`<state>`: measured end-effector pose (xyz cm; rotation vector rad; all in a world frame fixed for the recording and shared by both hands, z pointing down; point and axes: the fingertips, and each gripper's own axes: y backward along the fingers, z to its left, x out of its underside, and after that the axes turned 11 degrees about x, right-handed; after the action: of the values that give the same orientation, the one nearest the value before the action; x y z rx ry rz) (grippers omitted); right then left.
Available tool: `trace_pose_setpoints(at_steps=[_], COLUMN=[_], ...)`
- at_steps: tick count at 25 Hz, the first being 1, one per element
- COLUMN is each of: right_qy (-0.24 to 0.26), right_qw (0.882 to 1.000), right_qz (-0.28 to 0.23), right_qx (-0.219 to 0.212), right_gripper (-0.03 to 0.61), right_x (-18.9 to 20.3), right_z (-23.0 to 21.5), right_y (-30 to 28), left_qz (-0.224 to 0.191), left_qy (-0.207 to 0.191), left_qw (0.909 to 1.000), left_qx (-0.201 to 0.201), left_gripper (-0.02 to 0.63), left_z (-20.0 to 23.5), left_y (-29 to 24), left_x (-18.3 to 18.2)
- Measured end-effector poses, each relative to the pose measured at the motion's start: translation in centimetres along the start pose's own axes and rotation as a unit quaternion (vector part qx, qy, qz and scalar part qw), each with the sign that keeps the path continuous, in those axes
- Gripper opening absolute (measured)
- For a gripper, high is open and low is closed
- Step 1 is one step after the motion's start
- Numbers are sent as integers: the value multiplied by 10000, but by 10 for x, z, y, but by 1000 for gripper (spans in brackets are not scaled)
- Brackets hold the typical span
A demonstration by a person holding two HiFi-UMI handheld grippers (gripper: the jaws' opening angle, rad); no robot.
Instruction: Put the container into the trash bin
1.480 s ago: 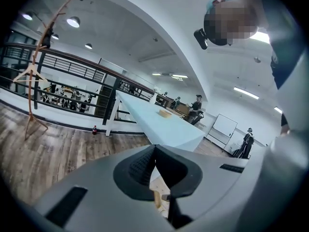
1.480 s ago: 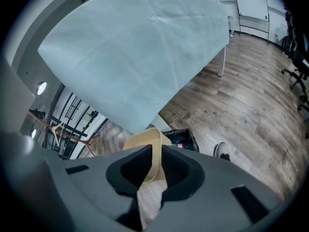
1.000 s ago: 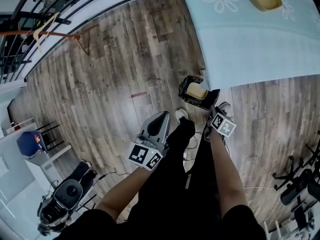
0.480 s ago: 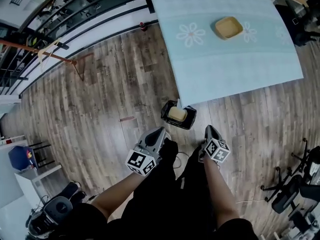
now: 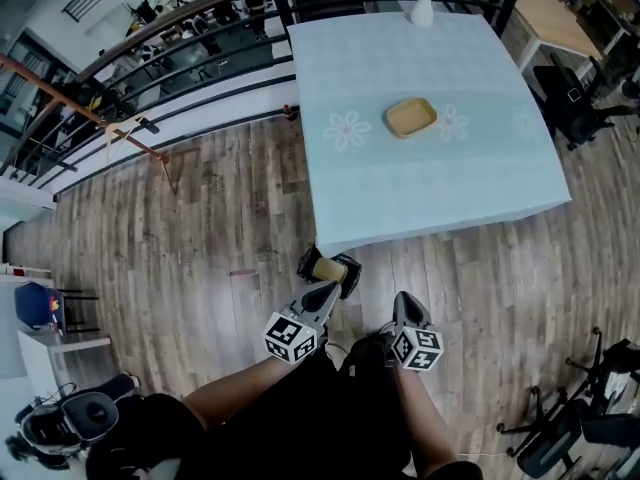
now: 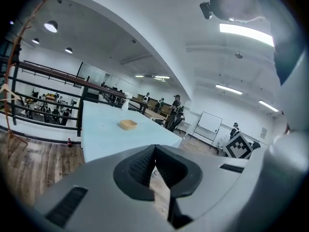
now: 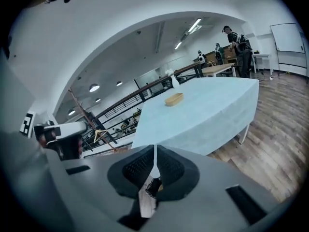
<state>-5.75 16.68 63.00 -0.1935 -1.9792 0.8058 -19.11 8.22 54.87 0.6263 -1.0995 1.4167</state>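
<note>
Head view showed both tools held low in front of the person's legs, aimed towards the table (image 5: 400,193). The left gripper (image 5: 325,292) had its jaws pressed fully together with nothing between the pads, and the right gripper (image 7: 154,153) likewise stood closed and empty in its own view. That carriage suited hands in transit rather than at work.

The black trash bin (image 5: 304,262) stood on the wooden floor just beside the table's near corner, probably so that things could go from table to bin in one short reach. A tan container (image 5: 331,269) already lay inside it, so that part of the task looked done.

A second shallow tan container (image 5: 411,117) sat near the middle of the pale blue flowered tablecloth, well apart from both tools. It seemed the likely next thing to fetch. A white vase (image 5: 424,6) stood at the far edge.
</note>
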Motion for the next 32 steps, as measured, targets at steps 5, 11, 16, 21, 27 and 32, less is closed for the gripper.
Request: trace_pose_setpoints(at_steps=[5, 11, 16, 21, 27, 32], right_qy=[248, 568, 392, 323, 567, 849], right_qw=[9977, 9933, 9957, 9962, 9958, 9943], right_qz=[-243, -261, -526, -717, -676, -572], right_qx=[-577, -977, -658, -387, -248, -294], right_gripper=[43, 43, 44, 43, 44, 44], right_x=[-35, -50, -70, -93, -138, -178], right_z=[-19, -66, -116, -146, -172, -169], right_y=[38, 66, 72, 63, 30, -12], left_qz=[-26, -214, -142, -61, -205, -178], left_qy=[-38, -70, -664, -699, -382, -188], left_qw=[9999, 9997, 9975, 9973, 9990, 9997], left_qx=[-138, -73, 192, 217, 125, -14], left_gripper=[14, 14, 14, 14, 14, 14], left_z=[-42, -93, -125, -114, -88, -48], left_y=[-46, -103, -144, -181, -236, -258], left_x=[-9, -26, -48, -50, -64, -76])
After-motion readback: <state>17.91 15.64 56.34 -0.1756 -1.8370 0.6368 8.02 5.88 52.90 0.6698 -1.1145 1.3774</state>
